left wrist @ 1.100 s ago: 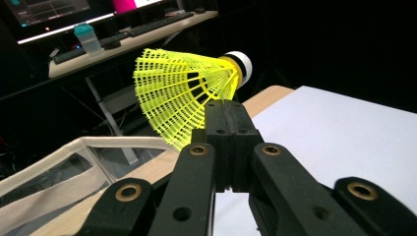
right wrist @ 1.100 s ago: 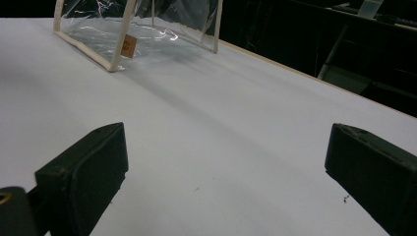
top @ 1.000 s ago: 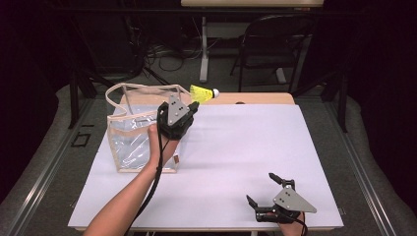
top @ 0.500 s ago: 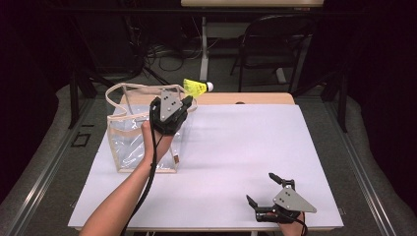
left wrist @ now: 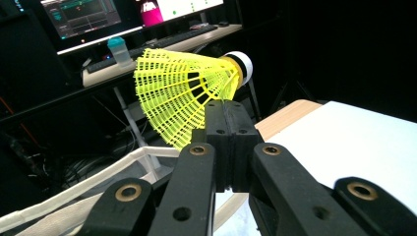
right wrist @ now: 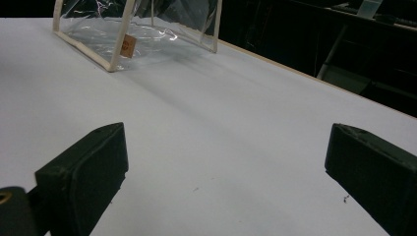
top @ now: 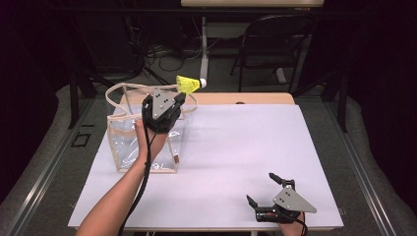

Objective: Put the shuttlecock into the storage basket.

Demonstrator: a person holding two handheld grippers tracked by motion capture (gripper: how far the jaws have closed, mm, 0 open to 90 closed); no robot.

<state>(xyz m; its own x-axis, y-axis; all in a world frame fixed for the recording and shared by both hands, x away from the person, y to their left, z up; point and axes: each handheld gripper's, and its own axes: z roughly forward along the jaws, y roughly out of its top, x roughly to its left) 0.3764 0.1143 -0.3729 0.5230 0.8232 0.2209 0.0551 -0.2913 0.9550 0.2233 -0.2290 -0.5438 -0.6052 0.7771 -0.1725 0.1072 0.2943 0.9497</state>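
Pinching a yellow shuttlecock (top: 188, 84), left tongs (top: 178, 100) hang over the clear bag (top: 123, 142). Right tongs (top: 264, 191) spread wide, low on the worktop (top: 246, 147).

No readable text anywhere. The small tan tag (right wrist: 127, 45) on my clear bag (top: 129, 142) carries a mark too blurred to make out. The monitors (left wrist: 81, 14) behind the worktop (top: 236, 147) show coloured panels, characters too small to read.
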